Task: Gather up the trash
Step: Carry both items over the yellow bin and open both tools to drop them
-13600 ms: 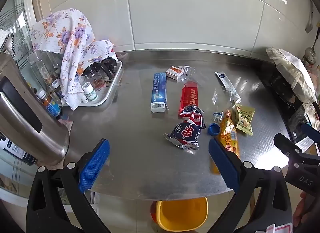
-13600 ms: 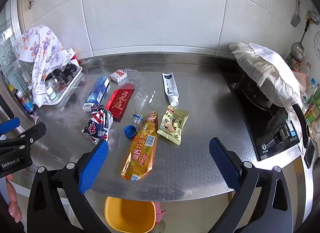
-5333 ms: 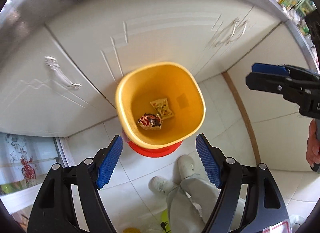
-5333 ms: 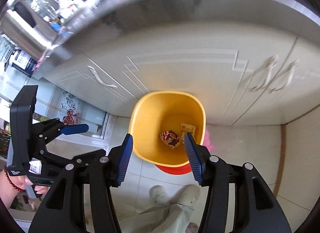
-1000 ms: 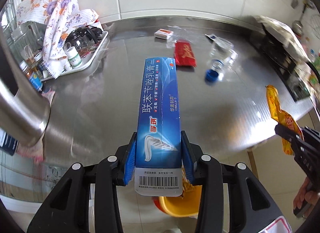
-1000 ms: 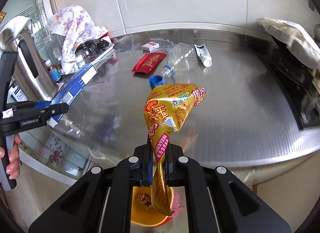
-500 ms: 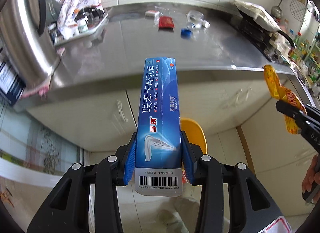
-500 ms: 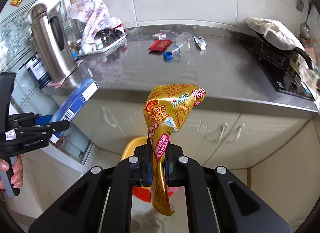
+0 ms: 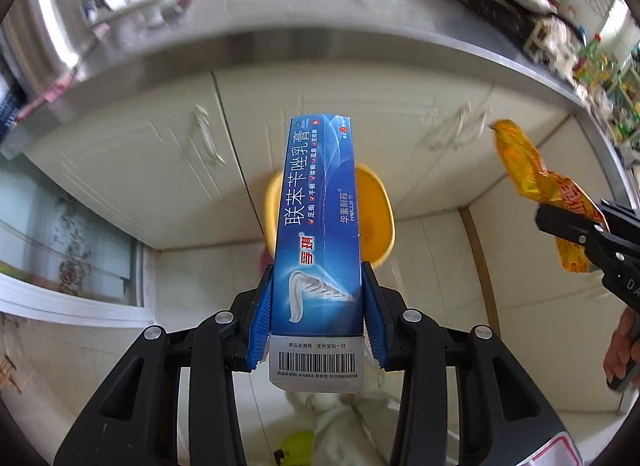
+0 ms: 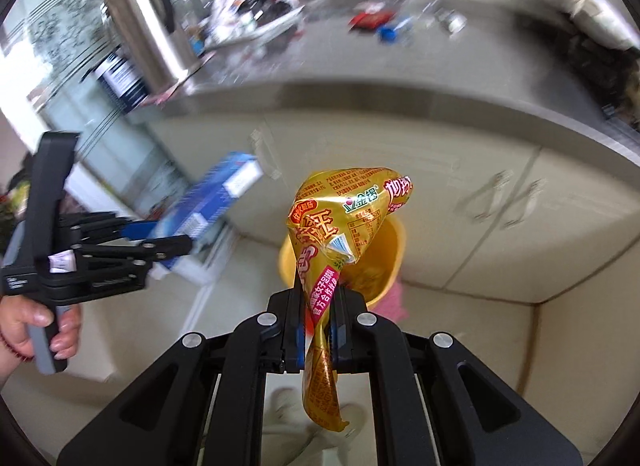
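Both wrist cameras look steeply down, sharing the yellow bin (image 9: 380, 201) (image 10: 390, 254) and cabinets (image 9: 160, 169) (image 10: 460, 185).

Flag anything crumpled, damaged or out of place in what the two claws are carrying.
The yellow snack wrapper in the right claw is crumpled and twisted, its tail hanging limp below the fingers. The blue box in the left claw looks square and undamaged. Both are above the yellow bin.

Bright, even daylight in both views. Strong fisheye bend, black vignette at the corners. Far table (image 9: 360, 37) and its clutter smeared by motion blur; steel kettle (image 10: 148, 21) shows glare. Near blue box (image 9: 320, 225) and yellow wrapper (image 10: 340, 225) stay sharp; cabinet doors (image 10: 500, 201) softly blurred.
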The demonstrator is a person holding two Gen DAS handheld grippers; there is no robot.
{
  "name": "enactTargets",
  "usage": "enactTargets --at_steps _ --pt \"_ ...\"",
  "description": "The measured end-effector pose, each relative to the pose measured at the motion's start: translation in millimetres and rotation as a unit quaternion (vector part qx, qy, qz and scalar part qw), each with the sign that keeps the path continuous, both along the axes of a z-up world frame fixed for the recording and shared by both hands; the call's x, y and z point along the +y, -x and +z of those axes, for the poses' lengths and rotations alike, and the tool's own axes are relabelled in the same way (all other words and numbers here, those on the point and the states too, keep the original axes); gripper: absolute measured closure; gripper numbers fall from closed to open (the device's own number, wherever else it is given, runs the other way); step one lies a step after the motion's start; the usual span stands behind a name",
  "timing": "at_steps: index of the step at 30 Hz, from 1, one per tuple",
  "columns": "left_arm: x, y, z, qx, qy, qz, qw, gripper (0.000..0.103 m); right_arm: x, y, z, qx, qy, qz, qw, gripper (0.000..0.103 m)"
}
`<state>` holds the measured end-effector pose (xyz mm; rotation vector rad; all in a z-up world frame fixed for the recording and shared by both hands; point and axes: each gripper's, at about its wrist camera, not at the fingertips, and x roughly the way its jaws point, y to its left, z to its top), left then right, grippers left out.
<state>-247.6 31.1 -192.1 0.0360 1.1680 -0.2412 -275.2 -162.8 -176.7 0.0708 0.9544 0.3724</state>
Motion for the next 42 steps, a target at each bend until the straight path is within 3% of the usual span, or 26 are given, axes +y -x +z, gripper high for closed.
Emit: enactTargets --at_steps 5,13,16,24,29,30,31,32,34,42 --pt "-2 -16 -53 0.058 0.011 -0.026 0.9979 0.063 4 -34 -61 0.082 -0.057 0.051 0.994 0.093" --pt "-11 -69 -141 0.118 -0.060 -0.078 0.9881 0.063 20 -101 -151 0.159 -0.039 0.048 0.985 0.093" --pt "-15 -86 -166 0.132 -0.071 -0.092 0.9844 0.063 27 -121 -182 0.182 -0.033 0.042 0.982 0.093" --pt "-18 -113 -209 0.161 -0.069 -0.101 0.9794 0.063 38 -160 -234 0.228 -0.025 0.025 0.973 0.093" --pt "-17 -119 -220 0.172 -0.064 -0.108 0.9772 0.060 29 -185 -257 0.261 -0.053 0.007 0.964 0.091" --pt "-21 -119 -218 0.172 -0.062 -0.108 0.9771 0.060 30 -188 -261 0.270 -0.064 0.007 0.961 0.089" --pt "-22 -120 -217 0.172 -0.059 -0.107 0.9775 0.053 27 -188 -261 0.274 -0.065 0.006 0.959 0.074" --pt "-22 -121 -216 0.169 -0.058 -0.106 0.9782 0.042 28 -188 -261 0.272 -0.058 0.003 0.961 0.050" --pt "-22 -122 -214 0.165 -0.055 -0.104 0.9793 0.040 27 -189 -259 0.264 -0.062 -0.004 0.962 0.036" --pt "-26 -123 -203 0.159 -0.052 -0.101 0.9808 0.038 21 -187 -245 0.249 -0.068 -0.018 0.966 0.036"
